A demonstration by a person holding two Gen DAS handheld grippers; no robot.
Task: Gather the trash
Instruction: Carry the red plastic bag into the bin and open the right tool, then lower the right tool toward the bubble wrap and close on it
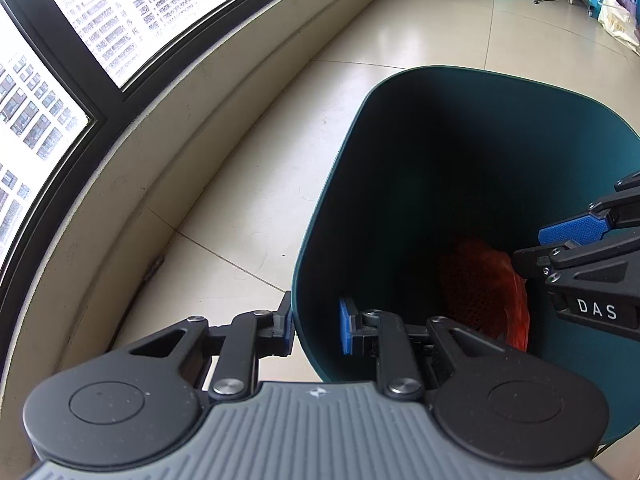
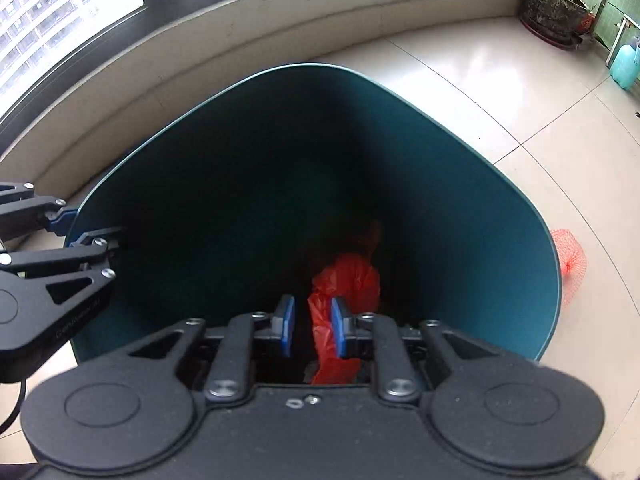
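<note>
Bin: dark teal trash bin (image 1: 400,152) stood on the pale tiled floor (image 1: 256,208) near the curved window sill (image 1: 132,184), its mouth facing both cameras.
Left claw: the left claw (image 1: 318,326) straddled the bin's near rim, one blue pad (image 1: 286,320) outside against the wall, the other inside with a gap to the wall; it was partly open, not clamped on the rim.
Right claw: the right claw (image 2: 313,325) reached into the bin mouth, jaws narrowly parted; the red plastic bag (image 2: 346,284) ran between its pads, touching the right one, but a firm pinch could not be told.
Trash inside: the red bag lay down in the dark bottom of the bin; from the left wrist view an orange-red mass (image 1: 484,292) showed there, mesh or plastic unclear.
Trash outside: a red net bag (image 2: 570,268) lay on the floor just beside the bin's right wall.
Background: a potted plant (image 2: 556,8) and a light teal jug (image 2: 626,64) stood well apart at the far end.
</note>
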